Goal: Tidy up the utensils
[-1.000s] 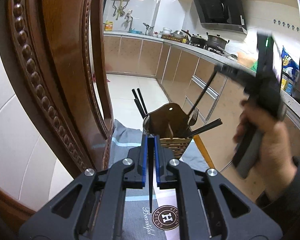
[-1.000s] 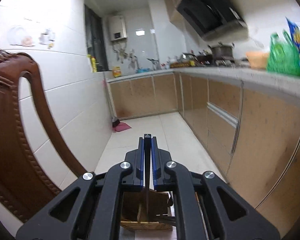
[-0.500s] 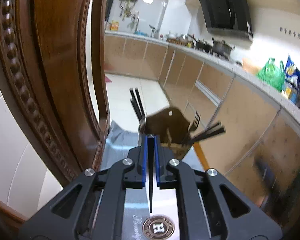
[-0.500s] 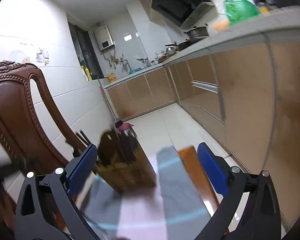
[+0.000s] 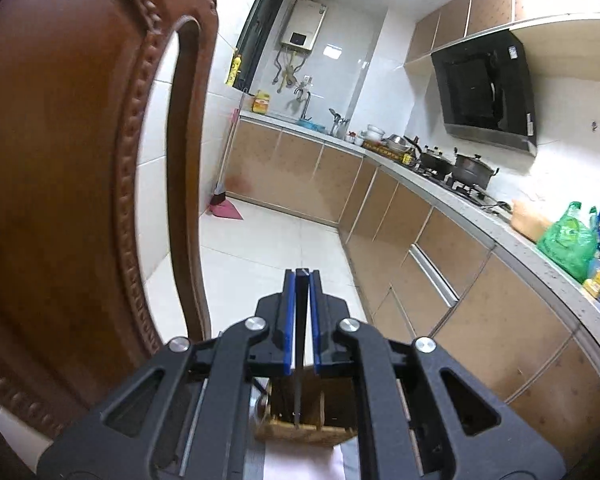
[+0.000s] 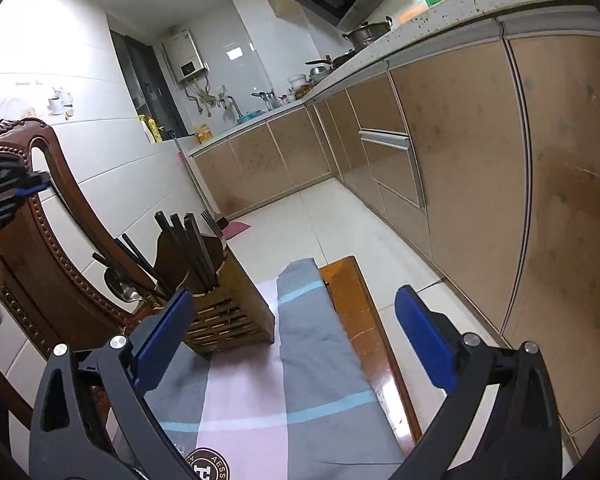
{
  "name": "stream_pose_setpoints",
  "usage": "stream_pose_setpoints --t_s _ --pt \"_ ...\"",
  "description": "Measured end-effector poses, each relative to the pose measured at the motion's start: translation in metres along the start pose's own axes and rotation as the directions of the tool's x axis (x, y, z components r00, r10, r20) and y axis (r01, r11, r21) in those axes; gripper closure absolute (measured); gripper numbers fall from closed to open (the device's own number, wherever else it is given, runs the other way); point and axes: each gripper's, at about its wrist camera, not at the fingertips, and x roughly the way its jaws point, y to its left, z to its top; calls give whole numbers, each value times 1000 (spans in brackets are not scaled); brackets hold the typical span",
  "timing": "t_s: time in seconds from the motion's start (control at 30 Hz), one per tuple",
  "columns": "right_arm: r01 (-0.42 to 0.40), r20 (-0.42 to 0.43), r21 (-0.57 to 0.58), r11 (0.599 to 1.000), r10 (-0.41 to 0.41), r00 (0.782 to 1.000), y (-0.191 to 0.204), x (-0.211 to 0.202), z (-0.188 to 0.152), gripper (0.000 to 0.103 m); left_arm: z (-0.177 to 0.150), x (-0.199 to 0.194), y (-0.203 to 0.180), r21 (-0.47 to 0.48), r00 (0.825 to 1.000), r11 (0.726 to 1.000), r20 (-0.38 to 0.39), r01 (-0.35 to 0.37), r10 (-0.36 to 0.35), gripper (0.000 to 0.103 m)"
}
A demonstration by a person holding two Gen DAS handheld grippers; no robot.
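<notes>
My left gripper (image 5: 300, 273) is shut on a thin black chopstick (image 5: 300, 344) that hangs tip-down between the blue pads, just over the wooden utensil holder (image 5: 306, 424). In the right wrist view the same holder (image 6: 224, 312) stands on the cloth with black chopsticks (image 6: 190, 248), a fork (image 6: 211, 220) and a spoon (image 6: 118, 284) in it. My right gripper (image 6: 294, 294) is wide open and empty, low over the cloth to the right of the holder. The left gripper's blue pads (image 6: 30, 190) show at the far left of that view.
A grey, pink and blue cloth (image 6: 312, 360) covers the wooden table (image 6: 356, 320), whose edge runs along the right. A carved brown chair back (image 5: 60, 160) stands close on the left, behind the holder. Kitchen cabinets (image 6: 480, 160) line the right across a strip of tiled floor.
My left gripper has lifted and moved forward with the chopstick until it hangs over the holder. My right gripper has opened wide and come down from above the holder to the cloth.
</notes>
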Motion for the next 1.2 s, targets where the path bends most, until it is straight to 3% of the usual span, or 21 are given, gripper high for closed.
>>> stream_pose_setpoints --t_s 0.2,0.3,0.33,0.37,0.43,0.47,0.67,0.77,0.93,1.2 --pt "-3 -12 -8 1000 3 1000 -2 4 1 5 -10 44 2 -23 998 1000 -55 -5 4 96" --pt "2 -17 -6 1000 -2 1000 -3 6 3 5 -32 63 5 -10 993 1000 -120 -13 12 95" --pt "1 -20 -5 1000 -1 1000 -4 6 3 5 -41 67 6 9 989 1000 -146 -19 20 79" --pt "-2 -26 -5 1000 2 1000 -3 7 3 5 -53 70 5 38 982 999 -184 -27 34 42" --pt "-10 -40 -18 1000 10 999 0 8 3 5 -71 57 6 86 985 995 -163 -44 58 12" --pt "-15 -44 -24 1000 13 999 2 8 2 5 -83 45 4 131 987 990 -142 -51 70 9" --pt "-20 -75 -151 988 9 997 29 0 -5 5 -157 -21 2 329 964 941 -217 -77 155 4" --pt "11 -116 -257 966 -42 992 46 -2 -15 3 -187 -52 15 300 950 952 -274 -61 147 4" --pt "-2 -115 -420 907 -50 992 78 -20 -34 3 -220 -87 27 252 954 960 -236 -125 186 4" --pt "7 -205 -384 923 -92 974 74 -28 -61 3 -230 -96 33 227 955 966 -240 -122 177 4"
